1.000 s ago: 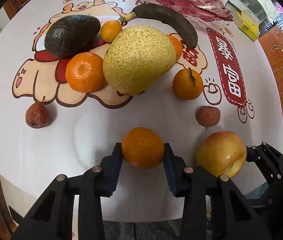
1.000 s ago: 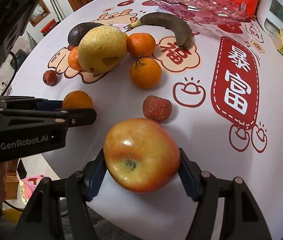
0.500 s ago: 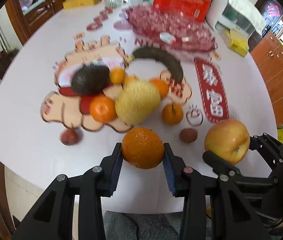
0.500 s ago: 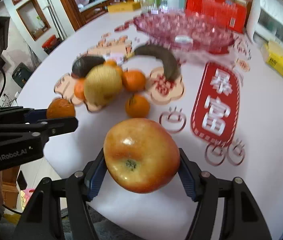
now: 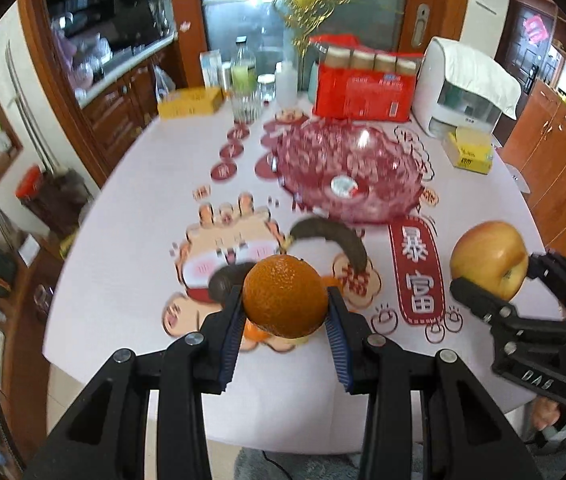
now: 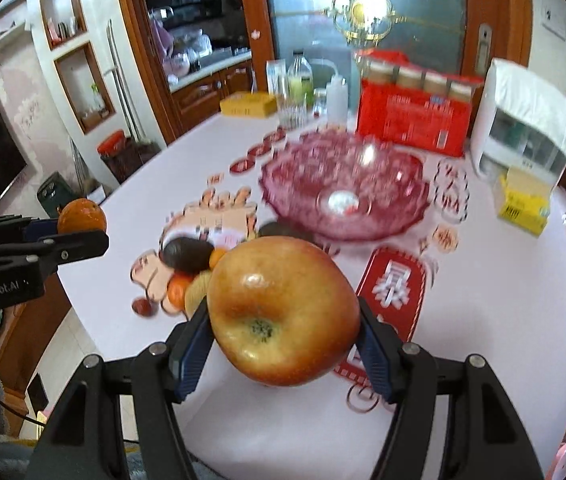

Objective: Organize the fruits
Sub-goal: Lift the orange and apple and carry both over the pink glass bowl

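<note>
My left gripper (image 5: 285, 312) is shut on an orange (image 5: 285, 296) and holds it high above the table. My right gripper (image 6: 283, 328) is shut on a red-yellow apple (image 6: 281, 310), also lifted; it shows at the right of the left wrist view (image 5: 489, 260). A pink glass bowl (image 5: 349, 172) stands empty at the table's middle back, also in the right wrist view (image 6: 343, 188). A dark banana (image 5: 335, 240), an avocado (image 6: 187, 254), a pear (image 6: 197, 296) and tangerines (image 6: 177, 292) lie on the tablecloth, partly hidden behind the held fruit.
A red carton (image 5: 365, 86), a white appliance (image 5: 467, 88), a yellow box (image 5: 469, 152), bottles (image 5: 245, 80) and a yellow pack (image 5: 191, 104) stand along the table's far edge. A small red fruit (image 6: 141, 306) lies near the left edge. Wooden cabinets line both sides.
Both grippers have risen well above the table with the orange and the apple, and the views have tilted up so the bowl and the room's back wall now show.
</note>
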`<state>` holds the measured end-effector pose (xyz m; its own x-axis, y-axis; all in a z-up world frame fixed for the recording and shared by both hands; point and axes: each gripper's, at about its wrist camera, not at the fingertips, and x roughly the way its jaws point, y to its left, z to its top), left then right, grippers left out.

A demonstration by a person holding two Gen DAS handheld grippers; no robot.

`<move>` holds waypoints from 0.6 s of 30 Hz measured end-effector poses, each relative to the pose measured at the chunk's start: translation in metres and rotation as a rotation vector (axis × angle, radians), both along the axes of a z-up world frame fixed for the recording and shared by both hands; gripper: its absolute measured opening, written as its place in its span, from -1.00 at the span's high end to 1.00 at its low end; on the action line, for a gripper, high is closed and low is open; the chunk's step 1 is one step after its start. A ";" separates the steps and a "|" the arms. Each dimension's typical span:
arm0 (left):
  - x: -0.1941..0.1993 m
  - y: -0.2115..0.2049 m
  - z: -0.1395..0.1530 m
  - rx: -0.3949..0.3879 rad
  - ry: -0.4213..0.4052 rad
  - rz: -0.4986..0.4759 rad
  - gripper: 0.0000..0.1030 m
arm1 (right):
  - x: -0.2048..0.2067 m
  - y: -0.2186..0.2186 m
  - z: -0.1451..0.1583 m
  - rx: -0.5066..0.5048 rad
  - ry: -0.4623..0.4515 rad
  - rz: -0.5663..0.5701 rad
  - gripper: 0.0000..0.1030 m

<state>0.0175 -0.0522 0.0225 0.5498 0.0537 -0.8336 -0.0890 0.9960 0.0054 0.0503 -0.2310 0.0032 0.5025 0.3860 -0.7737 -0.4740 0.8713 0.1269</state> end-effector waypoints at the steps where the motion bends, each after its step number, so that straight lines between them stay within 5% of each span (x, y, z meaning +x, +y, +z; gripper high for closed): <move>1: 0.003 -0.001 0.006 0.014 -0.010 -0.007 0.27 | 0.004 -0.002 0.007 0.007 -0.013 -0.005 -0.29; 11: 0.052 -0.008 0.081 0.151 -0.132 -0.108 0.27 | 0.056 -0.012 0.080 0.058 -0.134 -0.096 -0.29; 18: 0.126 0.001 0.122 0.182 -0.207 -0.216 0.27 | 0.107 -0.013 0.118 0.076 -0.186 -0.239 -0.29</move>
